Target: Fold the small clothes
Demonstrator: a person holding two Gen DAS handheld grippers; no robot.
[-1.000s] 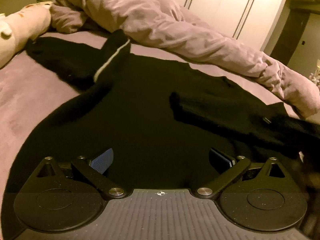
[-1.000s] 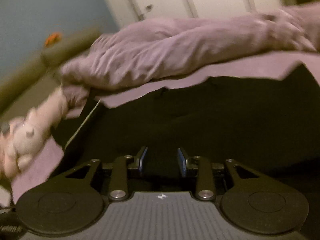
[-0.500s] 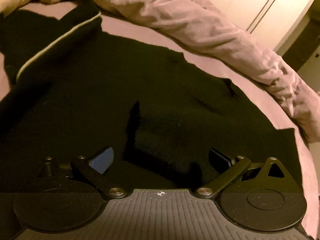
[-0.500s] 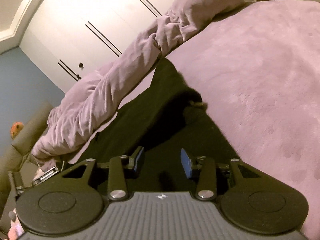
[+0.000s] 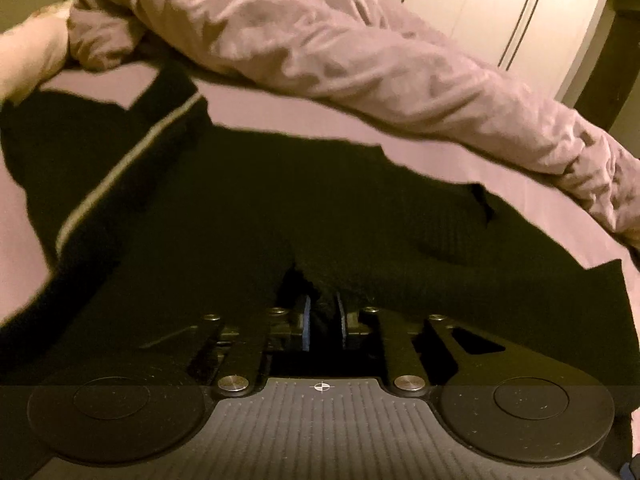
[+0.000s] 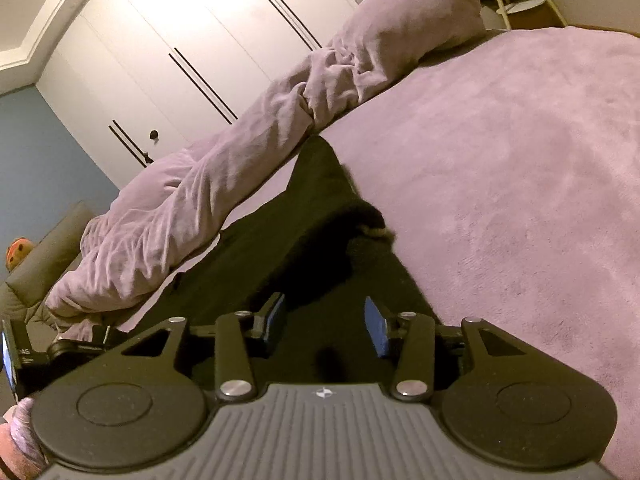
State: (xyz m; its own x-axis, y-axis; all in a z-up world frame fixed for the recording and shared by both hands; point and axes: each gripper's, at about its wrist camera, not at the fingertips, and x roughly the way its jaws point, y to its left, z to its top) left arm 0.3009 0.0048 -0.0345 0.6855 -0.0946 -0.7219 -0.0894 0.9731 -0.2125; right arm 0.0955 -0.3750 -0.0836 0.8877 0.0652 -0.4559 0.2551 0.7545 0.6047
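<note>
A black garment lies spread on the purple bed cover, with a pale stripe running along its left part. My left gripper is low on the cloth and shut, with a raised fold of the black fabric pinched between its blue pads. In the right wrist view the same black garment narrows to a point toward the duvet. My right gripper hovers over its near part with its jaws opening. The fabric lies under them and nothing is pressed between the pads.
A rumpled purple duvet runs along the bed's far side, right behind the garment. A pale plush toy lies at the far left. White wardrobe doors stand beyond. The bed cover stretches wide to the right.
My left gripper slid forward over the garment and closed from wide open onto a fold of it. The right gripper swung round to the garment's right end, and its jaws spread a little.
</note>
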